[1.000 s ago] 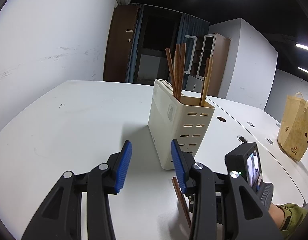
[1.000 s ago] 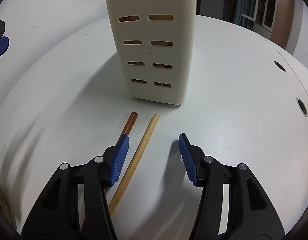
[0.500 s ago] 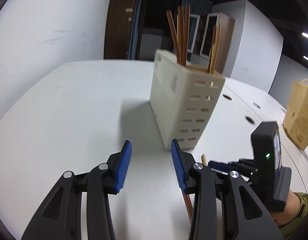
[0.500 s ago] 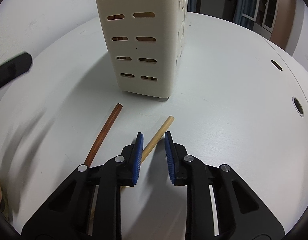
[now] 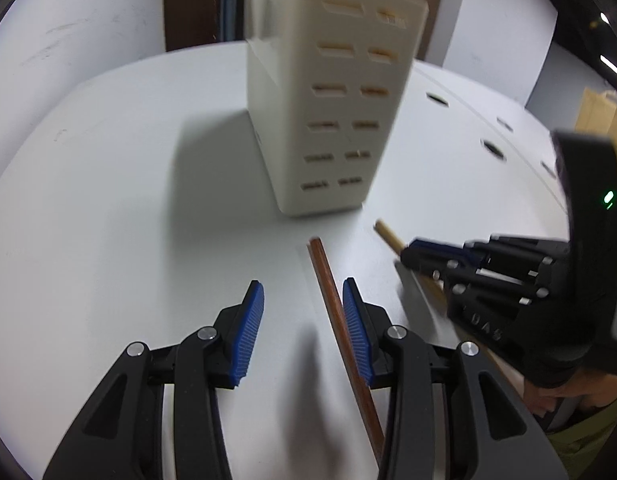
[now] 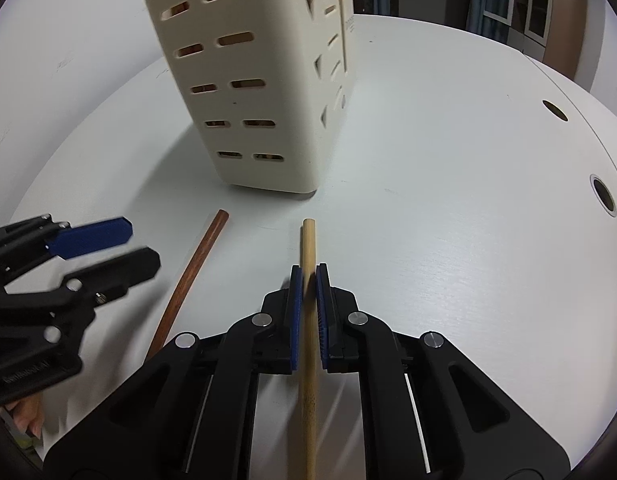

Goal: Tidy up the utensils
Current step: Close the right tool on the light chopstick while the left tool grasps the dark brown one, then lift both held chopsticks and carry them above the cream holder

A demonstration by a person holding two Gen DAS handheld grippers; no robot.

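Observation:
A cream slotted utensil holder (image 5: 328,112) stands on the white table (image 5: 108,200); it also shows in the right wrist view (image 6: 248,80). My left gripper (image 5: 303,300) is open, with a dark brown chopstick (image 5: 332,304) lying between its jaws close to the right pad. My right gripper (image 6: 308,280) is shut on a light bamboo chopstick (image 6: 308,248), which also shows in the left wrist view (image 5: 388,236). The brown chopstick (image 6: 192,272) lies left of it, beside the left gripper (image 6: 108,248).
Round cable holes (image 6: 602,196) sit in the table at the right. A brown paper bag (image 5: 600,112) stands at the far right. A white wall and dark cabinets are behind the table.
My left gripper has dropped toward the table and moved right, so the brown chopstick now lies between its jaws. My right gripper has closed on the bamboo chopstick.

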